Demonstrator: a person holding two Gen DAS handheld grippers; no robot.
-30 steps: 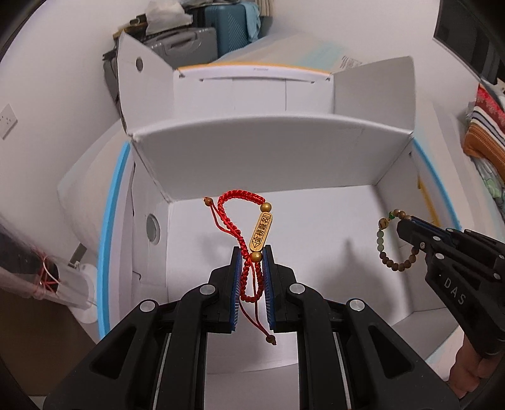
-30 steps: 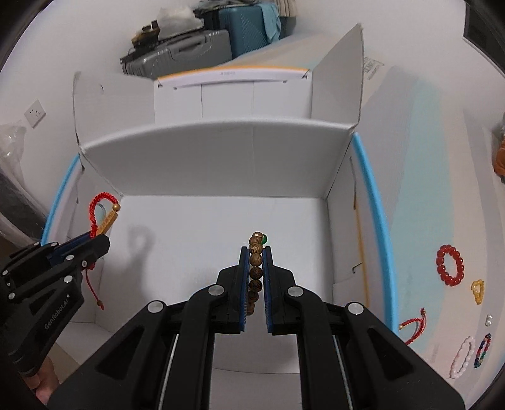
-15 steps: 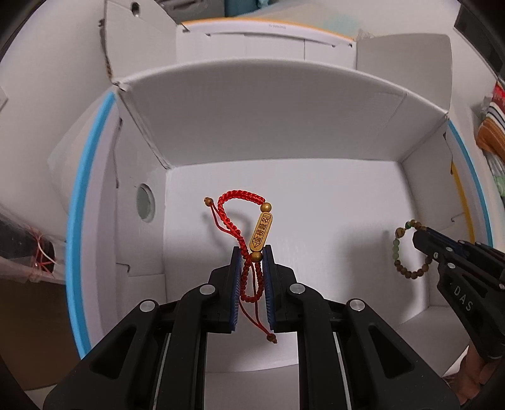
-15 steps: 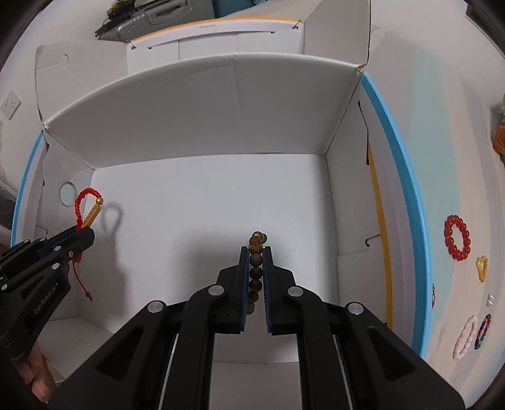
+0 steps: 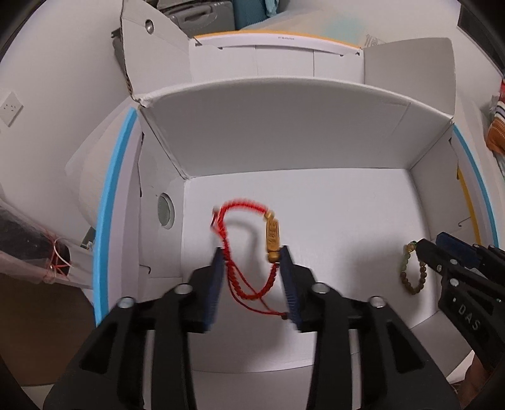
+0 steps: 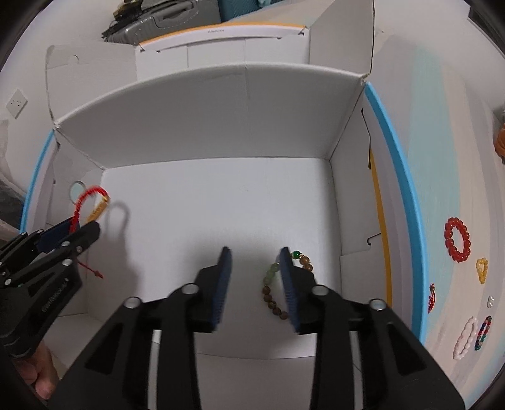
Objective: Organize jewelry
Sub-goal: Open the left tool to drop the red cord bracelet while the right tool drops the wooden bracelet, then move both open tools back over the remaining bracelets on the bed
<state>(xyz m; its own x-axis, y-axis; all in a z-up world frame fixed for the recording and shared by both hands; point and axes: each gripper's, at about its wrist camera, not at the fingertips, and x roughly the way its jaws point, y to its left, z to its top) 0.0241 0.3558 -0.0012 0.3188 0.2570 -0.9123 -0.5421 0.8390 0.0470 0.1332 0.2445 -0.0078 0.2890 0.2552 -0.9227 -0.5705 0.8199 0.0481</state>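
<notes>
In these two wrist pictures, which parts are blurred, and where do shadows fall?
Left wrist view: the red cord bracelet is smeared by motion, as are the pads of the opening left hand-held gripper; its shadow falls on the white box floor. Right wrist view: the right hand-held gripper, also opening, is blurred; the bead bracelet stays fairly sharp.

A home room: suitcases point(image 6: 148, 25) and a wall socket point(image 6: 17, 102) behind
</notes>
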